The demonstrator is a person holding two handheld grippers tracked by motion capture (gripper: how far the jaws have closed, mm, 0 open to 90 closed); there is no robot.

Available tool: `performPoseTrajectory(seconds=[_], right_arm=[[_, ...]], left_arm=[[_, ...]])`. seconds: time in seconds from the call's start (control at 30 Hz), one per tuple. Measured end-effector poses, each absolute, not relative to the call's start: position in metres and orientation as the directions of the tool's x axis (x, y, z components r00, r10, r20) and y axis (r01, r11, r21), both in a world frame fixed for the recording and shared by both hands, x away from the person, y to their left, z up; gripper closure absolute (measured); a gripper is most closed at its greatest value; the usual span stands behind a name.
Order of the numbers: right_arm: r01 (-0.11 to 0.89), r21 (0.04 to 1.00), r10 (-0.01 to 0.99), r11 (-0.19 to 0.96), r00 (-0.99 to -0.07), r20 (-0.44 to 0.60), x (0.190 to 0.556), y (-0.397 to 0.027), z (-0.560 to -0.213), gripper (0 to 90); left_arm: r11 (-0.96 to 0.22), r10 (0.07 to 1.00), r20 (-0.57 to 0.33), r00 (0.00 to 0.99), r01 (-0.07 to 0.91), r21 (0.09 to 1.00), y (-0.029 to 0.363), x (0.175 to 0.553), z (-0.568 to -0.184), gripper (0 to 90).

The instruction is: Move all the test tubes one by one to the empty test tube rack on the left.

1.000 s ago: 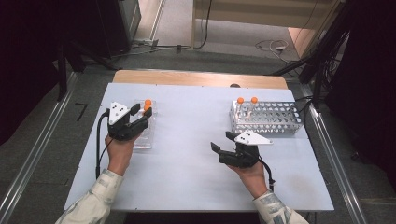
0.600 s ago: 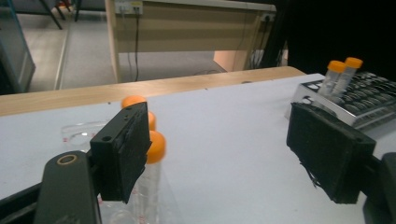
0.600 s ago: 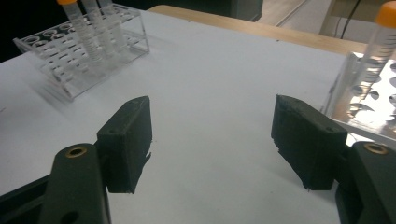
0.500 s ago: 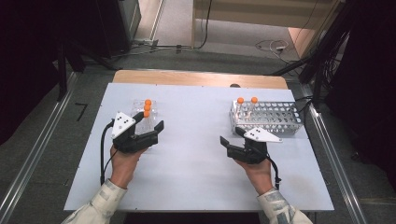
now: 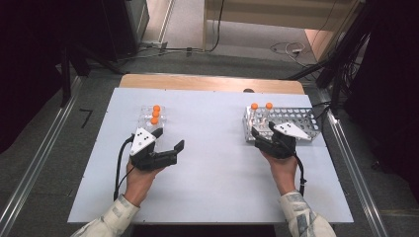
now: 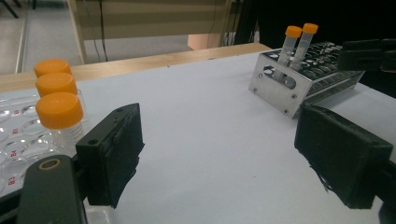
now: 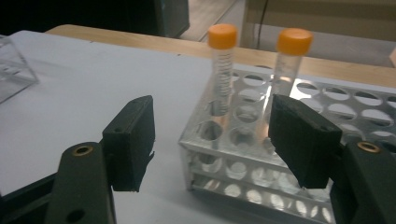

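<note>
Three orange-capped tubes stand in a clear rack on the left of the white table. Just in front of that rack my left gripper is open; its jaws have just been opening and nothing is between them. Two more orange-capped tubes stand in the near-left corner of a metal rack. My right gripper is open at that corner. Its jaws have just been closing a little, with the rack's corner between them and the pads off it.
The white table ends at a wooden strip along its far edge. Dark equipment and cables lie on the floor beyond. A metal rail runs along the left side of the table.
My left gripper has pulled back from the clear rack toward the near side and its jaws have spread. My right gripper has moved right and forward up to the metal rack.
</note>
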State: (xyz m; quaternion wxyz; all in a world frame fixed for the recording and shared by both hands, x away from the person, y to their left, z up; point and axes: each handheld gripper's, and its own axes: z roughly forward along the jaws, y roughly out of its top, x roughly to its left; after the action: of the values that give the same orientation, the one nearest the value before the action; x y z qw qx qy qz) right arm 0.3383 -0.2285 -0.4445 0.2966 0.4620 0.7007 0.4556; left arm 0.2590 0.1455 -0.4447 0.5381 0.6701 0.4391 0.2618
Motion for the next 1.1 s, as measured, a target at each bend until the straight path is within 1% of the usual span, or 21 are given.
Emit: performPoseTrajectory(seconds=[0.27,0.5,0.67,0.8,1.0,1.1], right_arm=[[0.382,0.914,0.948,0.138,-0.318,-0.01,0.363,-0.237,-0.445,38.0],[0.399,0.906,0.962,0.144,-0.271,-0.034,0.385,-0.239,-0.448,47.6],[0.395,0.905,0.961,0.161,-0.271,-0.052,0.394,-0.235,-0.451,53.6],[0.394,0.907,0.964,0.147,-0.262,-0.042,0.398,-0.233,-0.453,57.5],[0.407,0.903,0.969,0.136,-0.246,-0.035,0.404,-0.233,-0.458,60.1],[0.409,0.901,0.968,0.144,-0.249,-0.042,0.406,-0.232,-0.46,63.1]], left_arm=[[-0.047,0.863,-0.115,0.492,0.304,0.951,0.141,0.257,-0.447,15.1],[-0.048,0.86,-0.114,0.498,0.301,0.952,0.141,0.256,-0.446,15.2],[-0.053,0.857,-0.111,0.503,0.302,0.952,0.139,0.256,-0.447,15.2],[-0.05,0.855,-0.114,0.506,0.3,0.953,0.139,0.256,-0.446,15.2],[-0.052,0.854,-0.114,0.507,0.302,0.952,0.138,0.255,-0.447,15.3],[-0.05,0.853,-0.117,0.508,0.303,0.952,0.138,0.255,-0.447,15.3]])
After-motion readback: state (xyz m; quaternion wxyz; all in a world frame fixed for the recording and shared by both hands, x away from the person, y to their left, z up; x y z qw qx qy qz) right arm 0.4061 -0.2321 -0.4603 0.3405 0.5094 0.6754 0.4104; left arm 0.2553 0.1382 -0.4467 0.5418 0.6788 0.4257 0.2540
